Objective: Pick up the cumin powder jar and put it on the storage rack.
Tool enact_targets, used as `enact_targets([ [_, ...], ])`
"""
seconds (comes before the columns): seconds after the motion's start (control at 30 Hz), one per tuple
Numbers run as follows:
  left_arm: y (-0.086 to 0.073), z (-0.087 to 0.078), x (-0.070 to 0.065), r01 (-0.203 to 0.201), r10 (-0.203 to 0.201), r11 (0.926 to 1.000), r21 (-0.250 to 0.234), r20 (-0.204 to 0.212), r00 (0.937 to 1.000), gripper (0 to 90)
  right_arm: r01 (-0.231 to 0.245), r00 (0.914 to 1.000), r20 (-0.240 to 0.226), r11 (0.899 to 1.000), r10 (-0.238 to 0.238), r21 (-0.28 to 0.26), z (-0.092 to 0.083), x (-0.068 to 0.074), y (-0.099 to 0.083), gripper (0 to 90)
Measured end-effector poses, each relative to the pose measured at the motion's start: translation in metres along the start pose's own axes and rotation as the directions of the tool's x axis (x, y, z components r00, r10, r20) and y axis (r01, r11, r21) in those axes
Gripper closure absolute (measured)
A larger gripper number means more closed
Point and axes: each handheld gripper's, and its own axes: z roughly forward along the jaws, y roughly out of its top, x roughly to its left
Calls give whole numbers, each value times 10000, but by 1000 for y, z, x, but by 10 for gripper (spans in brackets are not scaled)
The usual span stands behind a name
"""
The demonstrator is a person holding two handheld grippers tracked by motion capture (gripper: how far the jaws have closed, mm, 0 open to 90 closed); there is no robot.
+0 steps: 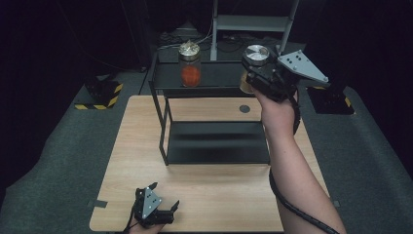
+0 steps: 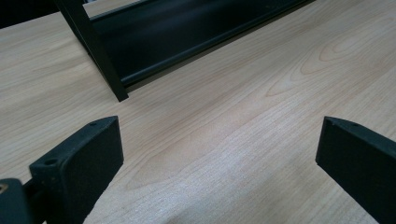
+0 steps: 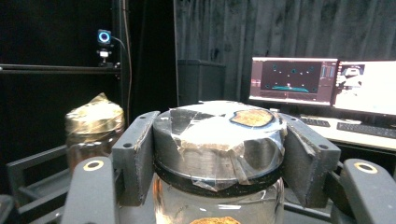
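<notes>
Gripping a jar (image 1: 254, 66) by its lid (image 3: 219, 135), the right hand-held gripper (image 1: 263, 73) is clamped on it at about 1 o'clock in the high view, at the right end of the rack's (image 1: 214, 146) top shelf (image 1: 219, 75). The right gripper view shows both pads pressed to the sides of the dark, tape-covered lid, glass below; whether the jar base touches the shelf cannot be told. A second jar (image 1: 190, 66), with red contents and a foil-like top, stands upright on the same shelf at 11 o'clock, well apart from the held one. The left hand-held gripper (image 1: 163, 204) rests at 7 o'clock on the counter (image 1: 224, 190), jaws apart, with bare wood between them.
</notes>
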Motion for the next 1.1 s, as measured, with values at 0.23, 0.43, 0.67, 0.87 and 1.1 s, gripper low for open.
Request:
enact_targets([
  [0.23, -2, -1, 1, 0, 0, 10000, -85, 40, 10000, 11, -69, 9999, 115, 10000, 68, 22, 13, -2, -1, 345],
  [0.43, -2, -1, 1, 28, -28, 9999, -109, 57, 10000, 11, -85, 9996, 279, 10000, 84, 34, 25, -4, -3, 345],
  [0.67, -4, -2, 2, 114, -112, 9997, -210, 73, 9999, 11, -11, 9995, 318, 10000, 12, -29, 37, -6, -5, 345],
  [0.87, -5, -2, 3, 154, -152, 9996, -236, 83, 9999, 11, 138, 9994, 319, 9999, -140, 64, 43, -4, -9, 345],
  [1.1, -5, -3, 2, 131, -130, 9996, -241, 67, 9999, 11, 80, 9991, 423, 9999, -85, 106, 50, -5, -13, 345],
])
